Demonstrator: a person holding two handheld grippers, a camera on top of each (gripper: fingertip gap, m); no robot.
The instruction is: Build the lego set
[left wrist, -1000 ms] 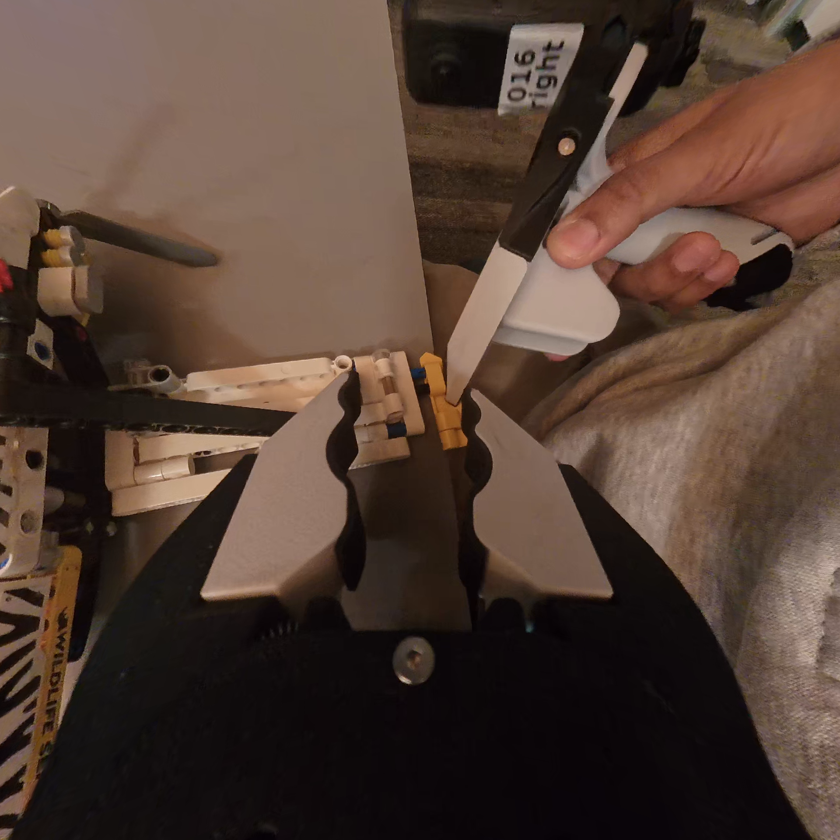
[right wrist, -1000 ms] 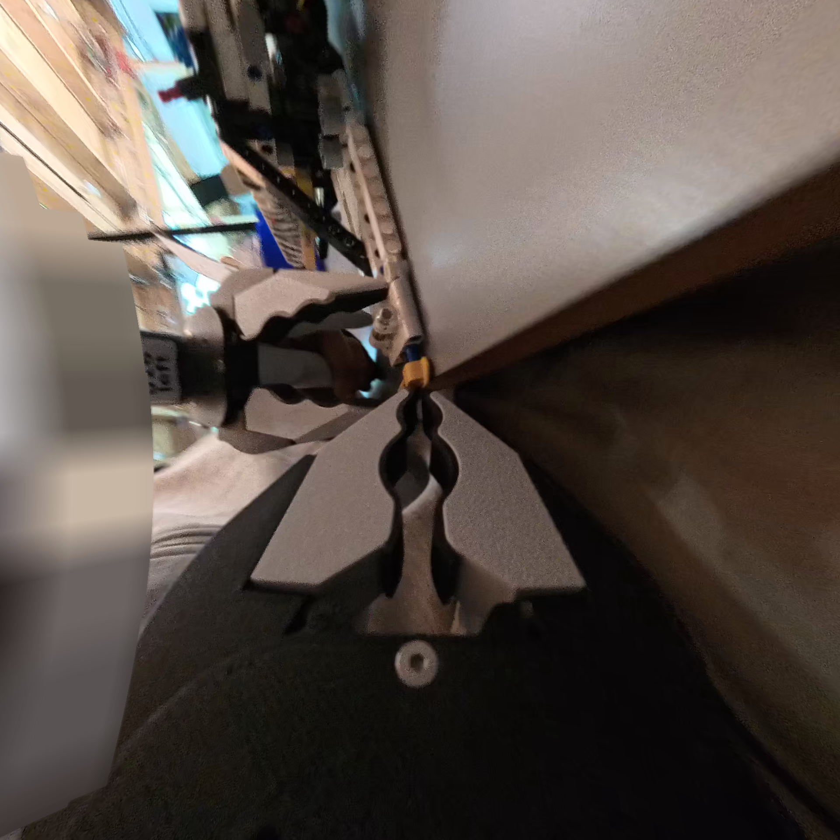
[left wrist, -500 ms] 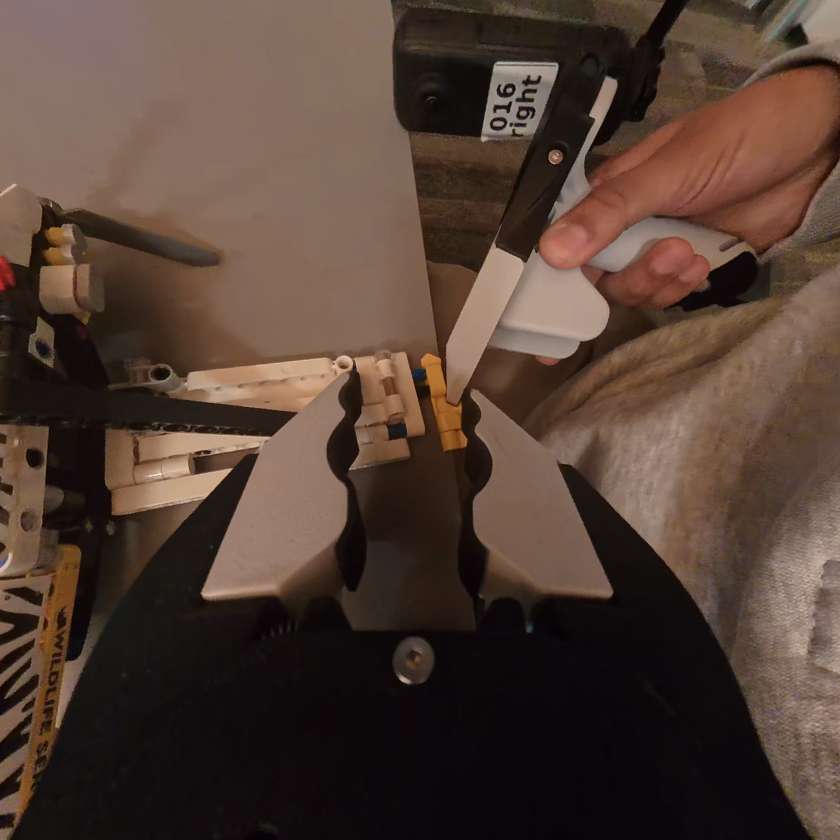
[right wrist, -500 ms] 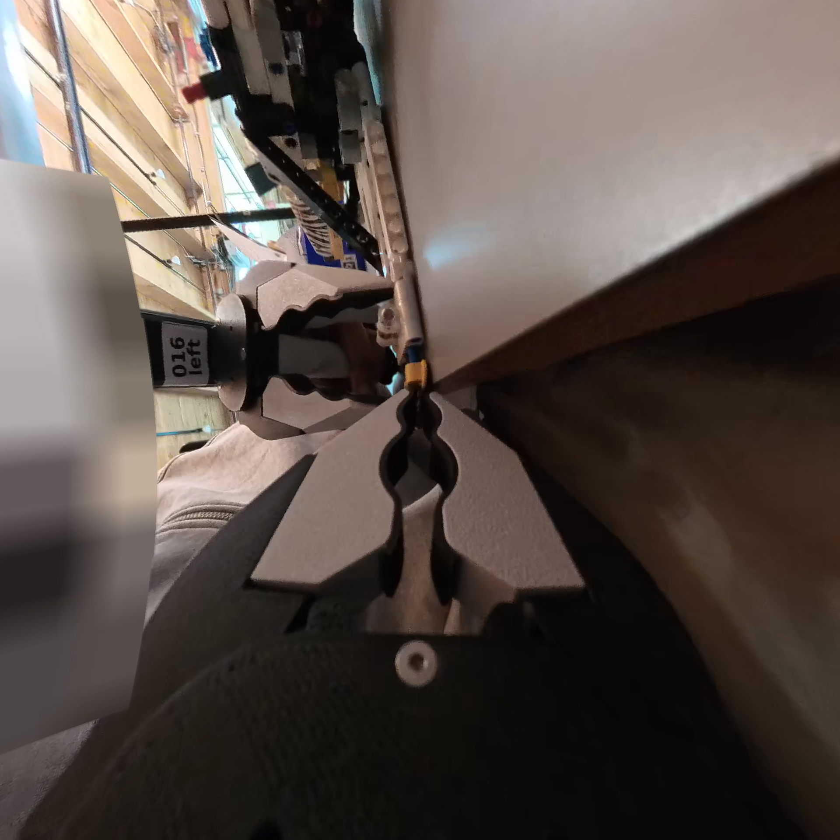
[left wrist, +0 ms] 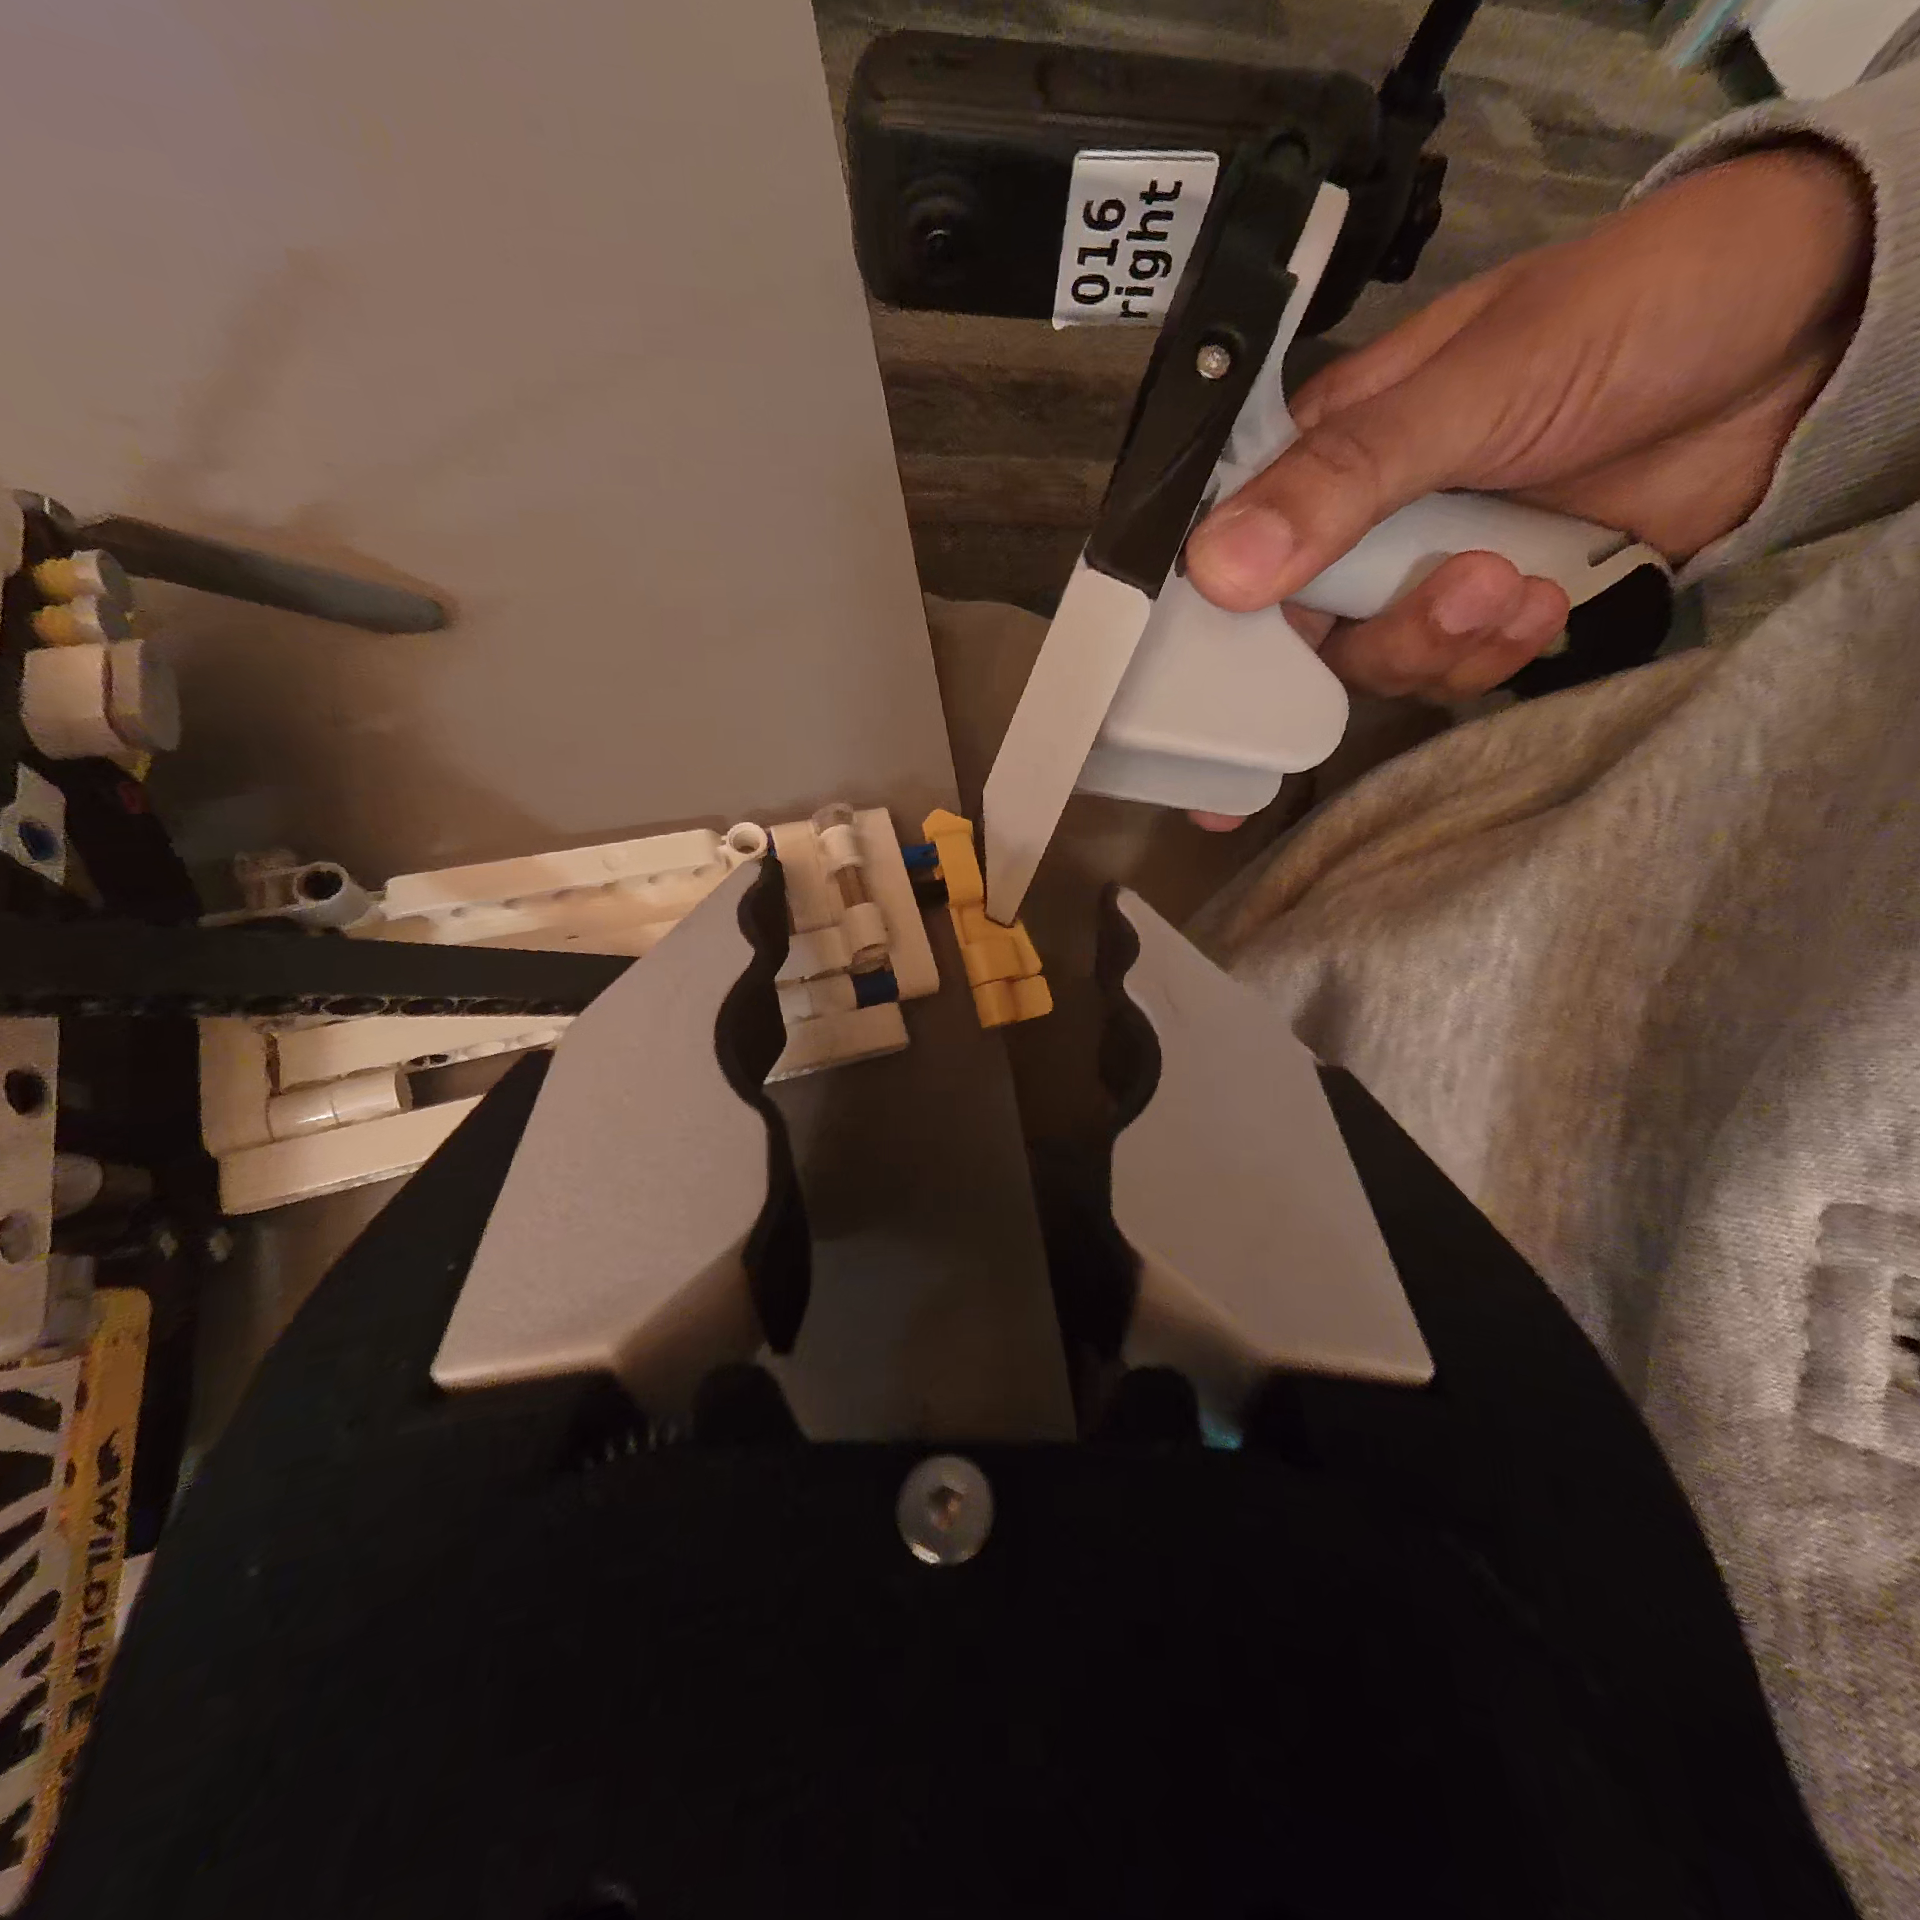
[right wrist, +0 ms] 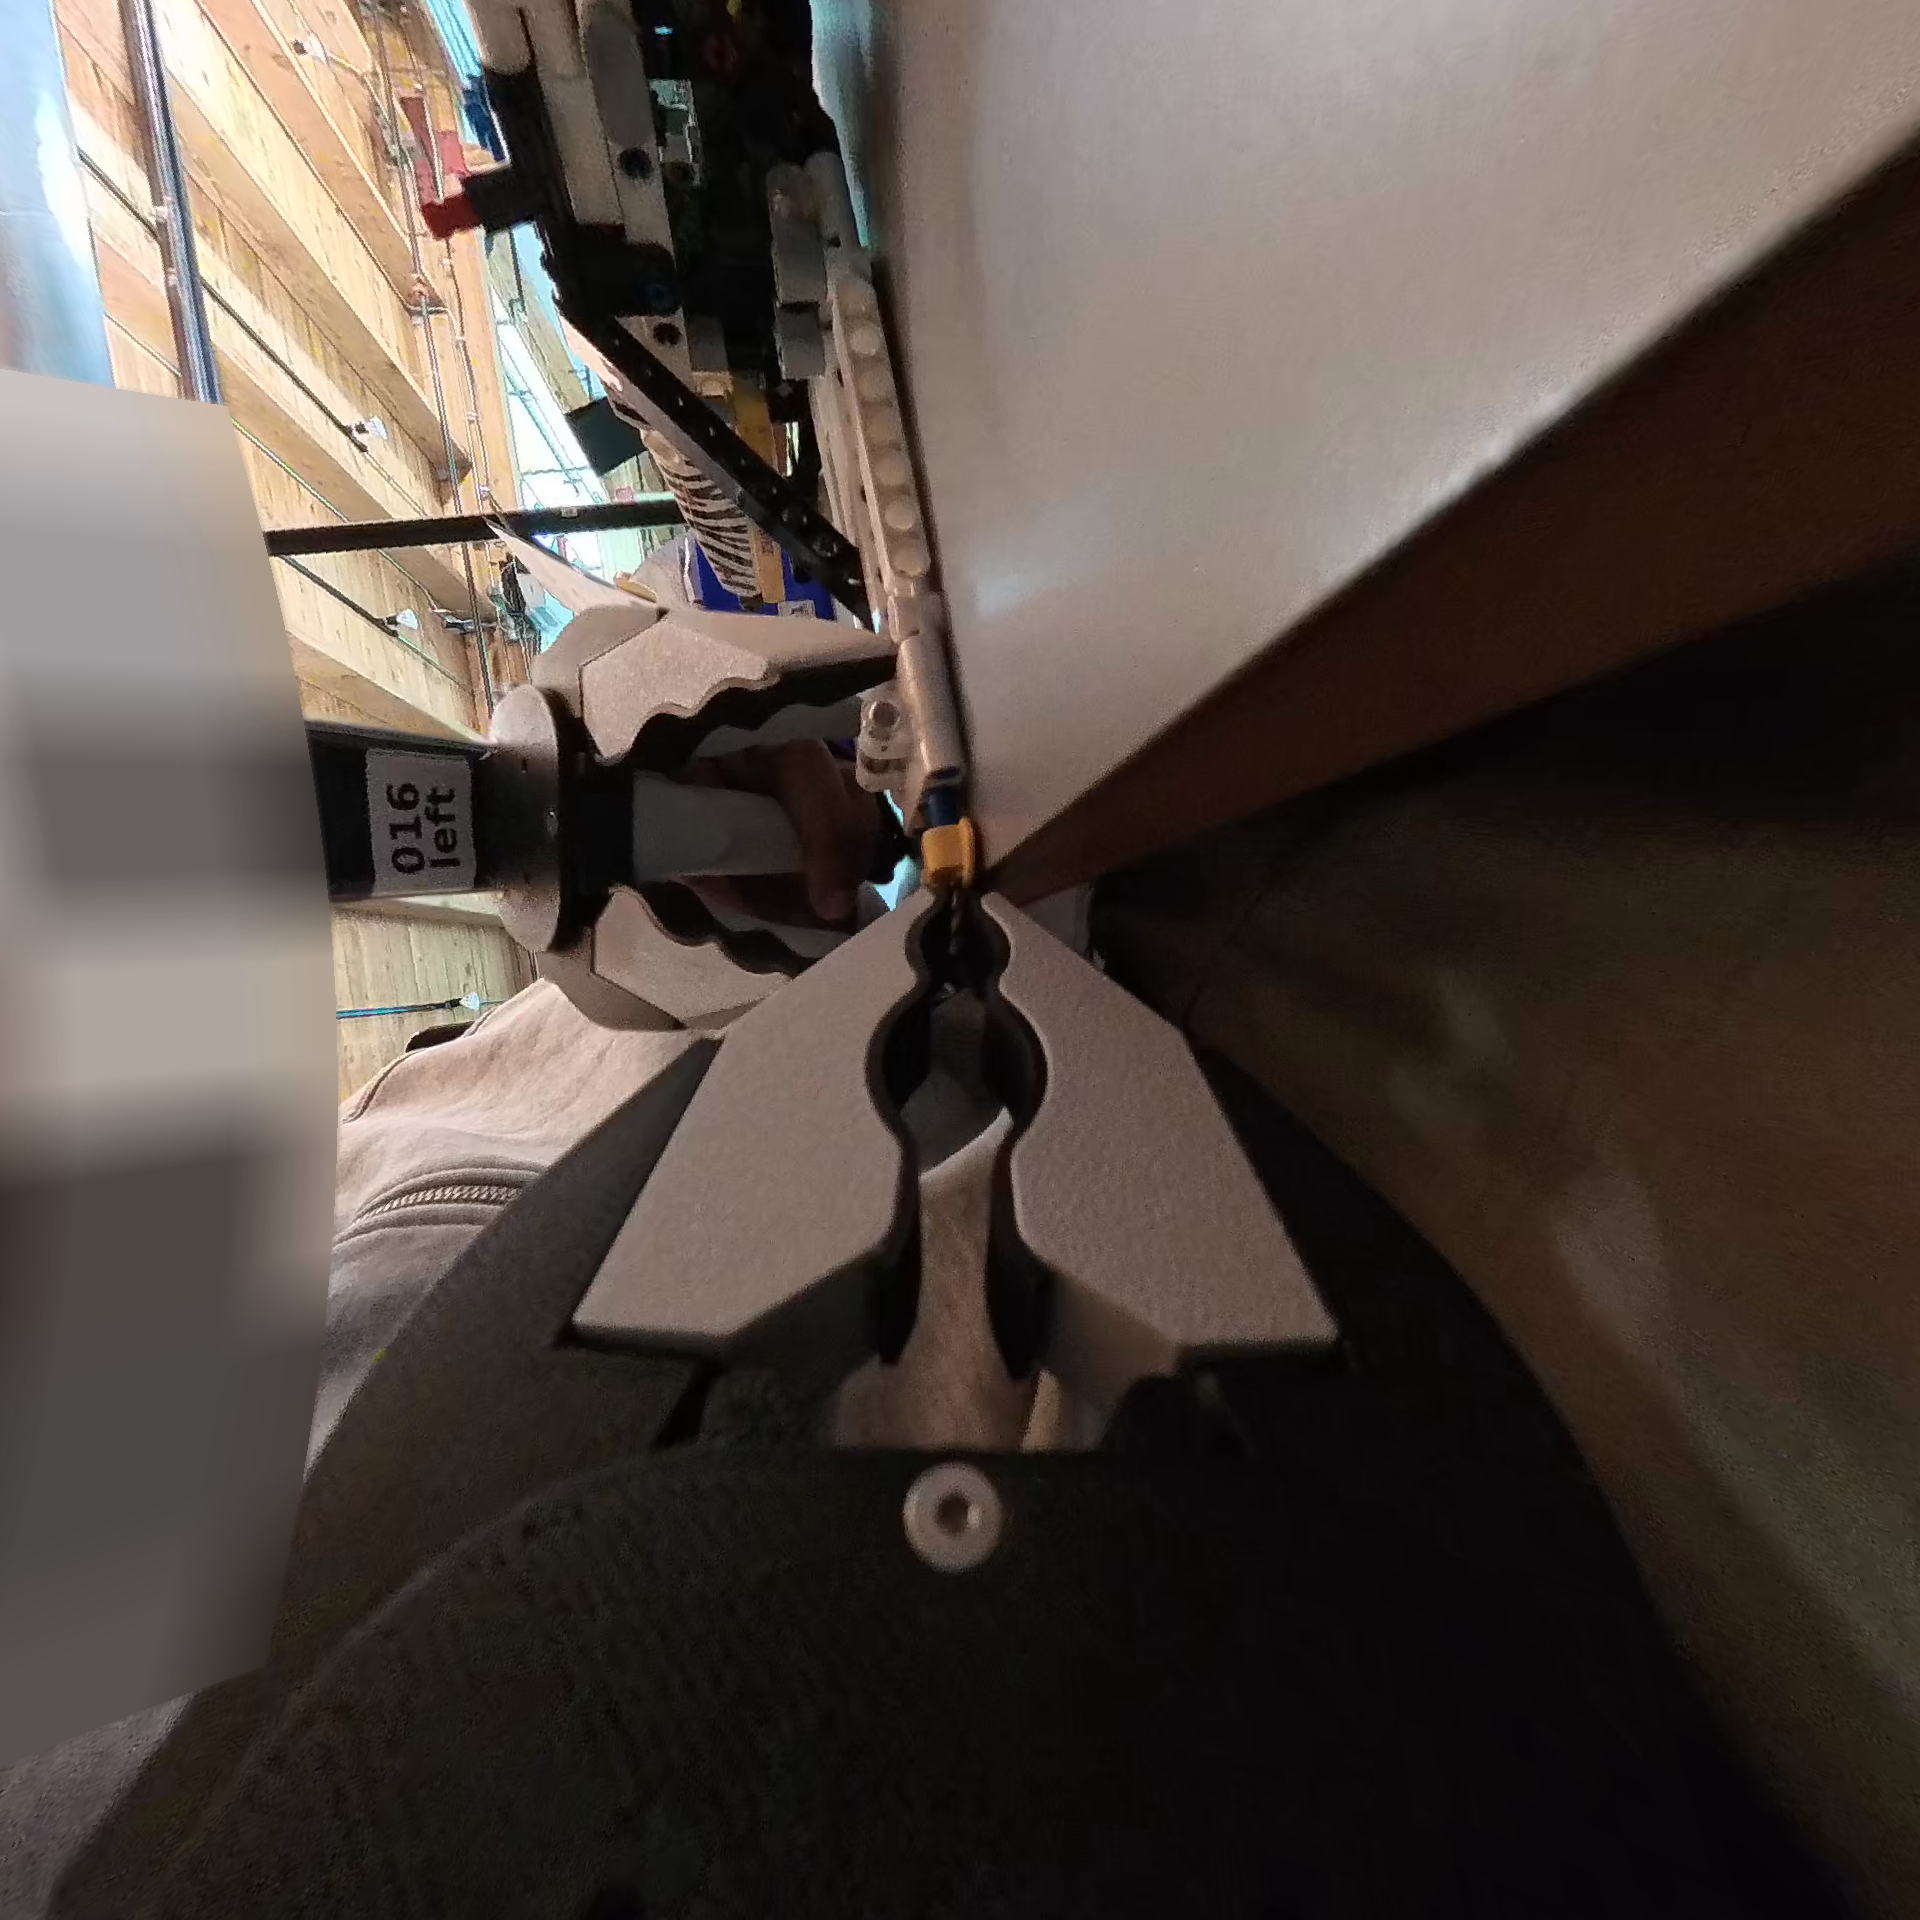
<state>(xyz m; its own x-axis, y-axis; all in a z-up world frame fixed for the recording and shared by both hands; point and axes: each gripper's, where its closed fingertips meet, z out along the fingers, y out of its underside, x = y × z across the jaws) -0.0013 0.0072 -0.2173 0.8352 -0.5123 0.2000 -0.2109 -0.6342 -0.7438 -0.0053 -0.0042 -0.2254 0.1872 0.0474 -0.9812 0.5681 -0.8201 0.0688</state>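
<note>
Left wrist view: the left hand-held gripper (left wrist: 935, 914) stands wide, holding nothing, its two fingers straddling the end of the white beam assembly (left wrist: 623, 935) that lies flat on the grey surface (left wrist: 468, 364). Just past that end sits the yellow connector (left wrist: 992, 935), joined to the white part by a short blue pin and lying close to the surface's edge. Its long axis runs roughly toward and away from this camera — nearly in line with the fingers. It lies just ahead of the open gap, nearer the right-side finger. The right hand-held gripper (left wrist: 1003, 904) comes down from the upper right, its narrow tip touching the connector's outer side; a hand (left wrist: 1558, 436) grips its handle.

Right wrist view: the right hand-held gripper (right wrist: 956, 920) is nearly closed, the tips pinched at the near end of the yellow connector (right wrist: 948, 847). Whether they truly clamp it or only press against it I cannot tell. The connector lies straight ahead of the tips, the white beam (right wrist: 883, 436) stretching away behind it along the surface. The left hand-held gripper (right wrist: 769, 831) waits open to one side.

The right one is nearer, so I judge that seating the connector falls to it — pushing along the beam's line, while the left steadies the assembly.
</note>
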